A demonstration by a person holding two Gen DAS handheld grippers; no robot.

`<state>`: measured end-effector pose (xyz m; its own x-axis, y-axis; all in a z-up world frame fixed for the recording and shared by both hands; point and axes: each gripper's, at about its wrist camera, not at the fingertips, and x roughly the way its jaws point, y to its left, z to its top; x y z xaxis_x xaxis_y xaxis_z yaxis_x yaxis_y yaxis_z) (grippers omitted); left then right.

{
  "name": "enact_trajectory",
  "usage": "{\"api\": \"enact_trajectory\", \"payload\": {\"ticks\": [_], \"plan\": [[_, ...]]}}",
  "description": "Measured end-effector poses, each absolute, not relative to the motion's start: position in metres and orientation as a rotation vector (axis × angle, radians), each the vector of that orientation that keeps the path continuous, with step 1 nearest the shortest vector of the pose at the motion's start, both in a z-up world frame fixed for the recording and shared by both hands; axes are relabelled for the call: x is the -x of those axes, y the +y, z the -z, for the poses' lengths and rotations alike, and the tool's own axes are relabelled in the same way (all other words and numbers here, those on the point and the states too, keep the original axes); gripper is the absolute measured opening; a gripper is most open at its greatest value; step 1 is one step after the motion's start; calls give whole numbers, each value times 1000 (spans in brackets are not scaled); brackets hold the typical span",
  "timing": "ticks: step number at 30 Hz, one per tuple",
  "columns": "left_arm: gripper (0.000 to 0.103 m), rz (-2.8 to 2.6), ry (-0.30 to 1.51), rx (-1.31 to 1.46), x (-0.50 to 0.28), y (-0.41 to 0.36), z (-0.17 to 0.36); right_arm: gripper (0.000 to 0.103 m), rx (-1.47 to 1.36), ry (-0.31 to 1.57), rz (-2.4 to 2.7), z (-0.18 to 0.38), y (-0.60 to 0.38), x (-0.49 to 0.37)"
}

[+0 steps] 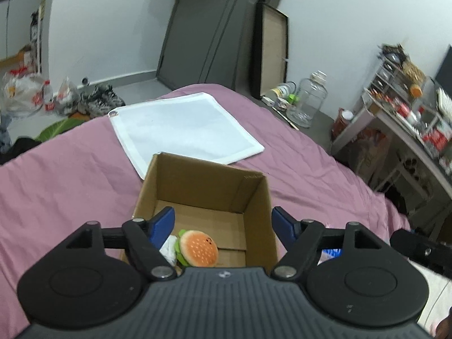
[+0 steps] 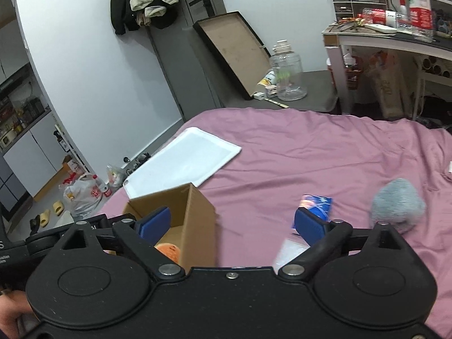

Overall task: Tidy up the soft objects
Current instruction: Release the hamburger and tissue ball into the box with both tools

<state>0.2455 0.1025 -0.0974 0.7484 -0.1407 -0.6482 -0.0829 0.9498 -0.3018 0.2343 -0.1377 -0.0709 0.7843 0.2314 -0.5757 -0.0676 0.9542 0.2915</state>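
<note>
Both tools, left (image 1: 223, 223) and right (image 2: 232, 223), stood apart, empty. Risk, I judged: the light cardboard box (image 1: 203, 197) tipping, spilling the burger plush (image 1: 197, 248); the grey fluffy toy (image 2: 398, 203) slipping.

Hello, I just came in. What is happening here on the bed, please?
A person is sorting soft things into a cardboard box on a pink bed, with a gripper in each hand. The left gripper hangs open over the box, which already holds a burger plush. The right gripper is open too and holds nothing. A fluffy grey toy and a blue packet lie loose on the sheet. A white folded cloth lies behind the box.
</note>
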Motion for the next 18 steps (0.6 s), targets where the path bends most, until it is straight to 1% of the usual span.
{"api": "enact_trajectory", "payload": {"ticks": [5,6,18], "plan": [[76,47,759,280,-236,84,94,100,-257,666,-159,70,-155,-223],[76,52,762,272,-235,81,93,102,-256,671,-160,69,-159,-220],[76,105,789,156,-217,35,85,103,-287,718,-136,81,-209,-207]]}}
